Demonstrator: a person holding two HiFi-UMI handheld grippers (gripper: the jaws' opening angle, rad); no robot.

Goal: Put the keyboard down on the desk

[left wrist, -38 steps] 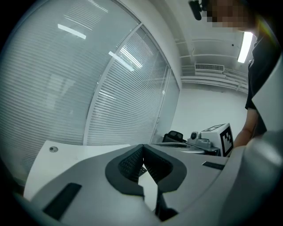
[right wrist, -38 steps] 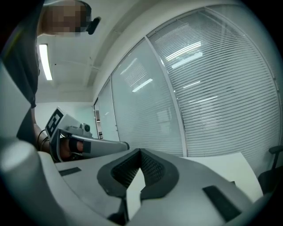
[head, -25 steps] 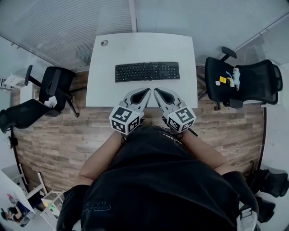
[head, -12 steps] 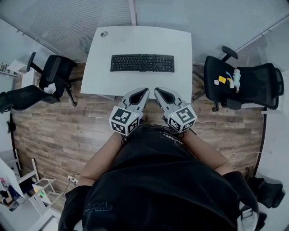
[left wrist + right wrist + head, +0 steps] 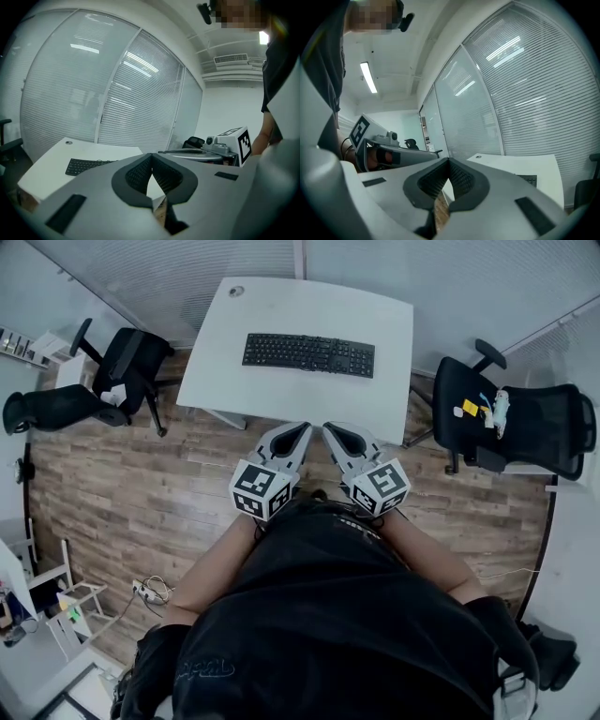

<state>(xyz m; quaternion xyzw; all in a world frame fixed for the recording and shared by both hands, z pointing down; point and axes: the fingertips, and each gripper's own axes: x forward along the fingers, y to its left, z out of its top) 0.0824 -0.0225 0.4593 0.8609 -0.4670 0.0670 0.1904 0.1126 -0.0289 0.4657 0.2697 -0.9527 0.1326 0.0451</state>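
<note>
The left tongs (image 5: 300,428) and right tongs (image 5: 331,428) are both closed tip to tip, empty, side by side short of the counter (image 5: 281,395). Only the head view shows the whole keyboard (image 5: 308,354): flat mid-counter, keys up, long axis left to right, right end slightly nearer. The left gripper view catches its left part, the right gripper view a sliver.

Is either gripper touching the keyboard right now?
Apart. In the head view, a band of bare desk separates the keyboard from the left gripper and right gripper.
</note>
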